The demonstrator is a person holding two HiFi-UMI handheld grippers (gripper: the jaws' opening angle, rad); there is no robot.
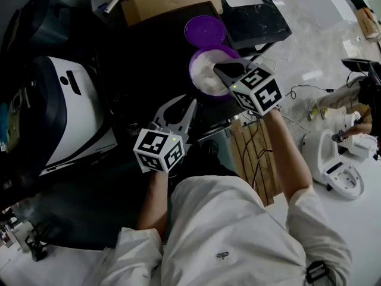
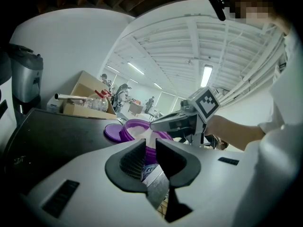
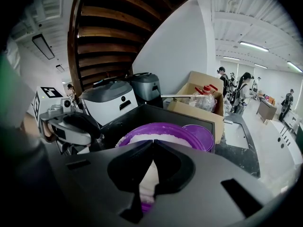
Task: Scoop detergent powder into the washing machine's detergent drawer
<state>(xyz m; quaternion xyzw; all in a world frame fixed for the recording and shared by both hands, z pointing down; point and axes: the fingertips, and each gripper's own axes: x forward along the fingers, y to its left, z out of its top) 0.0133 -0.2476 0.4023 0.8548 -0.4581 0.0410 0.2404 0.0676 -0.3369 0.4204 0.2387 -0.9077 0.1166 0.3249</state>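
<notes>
A purple tub (image 1: 205,79) of white detergent powder stands open on the black tabletop (image 1: 137,70), with its purple lid (image 1: 204,30) lying just behind it. My right gripper (image 1: 221,70) hovers over the tub's right side with its jaws shut tip to tip. In the right gripper view, only powder and the tub (image 3: 161,129) show below the right gripper (image 3: 152,142). My left gripper (image 1: 178,106) is open and empty, a little in front of the tub and pointing at it. The left gripper (image 2: 150,143) frames the tub (image 2: 135,126) and the right gripper (image 2: 156,123). The white and dark washing machine (image 1: 65,118) stands to the left.
A cardboard box (image 1: 169,2) of clutter sits behind the lid. A grey appliance (image 3: 146,89) stands beside the machine (image 3: 109,103). A slatted wooden stand (image 1: 256,159) is under my right arm, and cables and a white device (image 1: 336,165) lie on the floor to the right.
</notes>
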